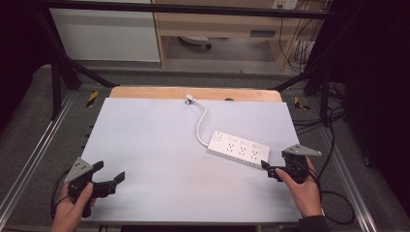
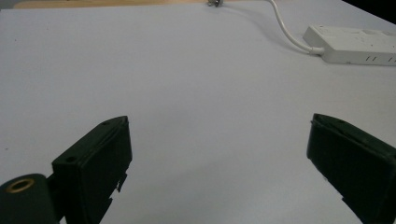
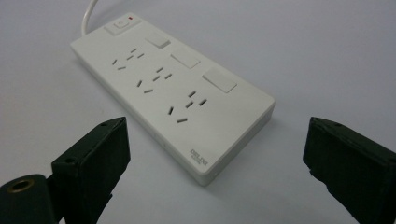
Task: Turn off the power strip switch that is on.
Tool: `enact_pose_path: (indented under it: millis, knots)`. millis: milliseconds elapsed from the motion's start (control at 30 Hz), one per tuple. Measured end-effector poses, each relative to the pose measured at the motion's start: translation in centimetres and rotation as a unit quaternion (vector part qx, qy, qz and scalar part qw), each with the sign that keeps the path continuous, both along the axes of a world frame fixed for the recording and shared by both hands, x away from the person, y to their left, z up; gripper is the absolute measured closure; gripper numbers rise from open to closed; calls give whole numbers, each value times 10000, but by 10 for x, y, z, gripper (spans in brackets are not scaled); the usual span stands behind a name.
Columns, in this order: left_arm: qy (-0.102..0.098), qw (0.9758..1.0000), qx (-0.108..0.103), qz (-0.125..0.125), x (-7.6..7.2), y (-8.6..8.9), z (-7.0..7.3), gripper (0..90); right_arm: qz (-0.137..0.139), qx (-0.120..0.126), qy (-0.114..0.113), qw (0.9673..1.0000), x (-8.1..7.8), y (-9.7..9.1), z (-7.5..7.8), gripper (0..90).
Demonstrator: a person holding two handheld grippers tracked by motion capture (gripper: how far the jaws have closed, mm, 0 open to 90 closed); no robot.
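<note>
Power strip (image 1: pixel 239 149) lies flat on the white table sheet (image 1: pixel 159 145), right of centre, long axis running diagonally from upper left to lower right in the high view; sockets face up; three socket groups along one edge, three blank rectangular covers along the other, switch with a small red mark at the cord end. White cord (image 1: pixel 200 121) leaves the far end of the strip, curves up toward the back edge of the sheet and ends at a plug (image 1: pixel 189 100) lying near the wooden table edge (image 1: pixel 145 92).

Right gripper (image 1: pixel 267 169) sits just beside the near end of the strip, at the right front of the sheet, held in the right hand (image 1: pixel 302 186); jaws spread wide, nothing between them; in the right gripper view the strip's near corner (image 3: pixel 205 170) points into the gap between the jaws, not touching either; small brand print visible on the end face, too small to read.

Left gripper (image 1: pixel 110 172) is at the left front corner of the sheet, held in the left hand (image 1: pixel 72 208), well apart from the strip; jaws likewise spread wide and empty; the left gripper view has bare sheet between them, strip (image 2: pixel 352 44) and cord (image 2: pixel 285 28) far off at upper right.
</note>
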State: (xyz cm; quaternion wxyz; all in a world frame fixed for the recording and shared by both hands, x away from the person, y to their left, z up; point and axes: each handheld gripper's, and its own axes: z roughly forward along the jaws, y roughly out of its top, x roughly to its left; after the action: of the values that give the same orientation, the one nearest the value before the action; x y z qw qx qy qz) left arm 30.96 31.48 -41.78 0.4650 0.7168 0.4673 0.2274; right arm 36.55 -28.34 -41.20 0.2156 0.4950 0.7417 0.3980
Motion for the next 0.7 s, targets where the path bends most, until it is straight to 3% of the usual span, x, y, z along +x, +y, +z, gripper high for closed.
enact_pose_path:
  millis: [433,700]
  knots:
    - [26,10000,30,-31,0,-1,-1,67,-16,-92,-101,9999,18,2,21,107]
    - [34,10000,32,-46,0,-1,-1,67,87,-200,-219,9995,29,5,32,212]
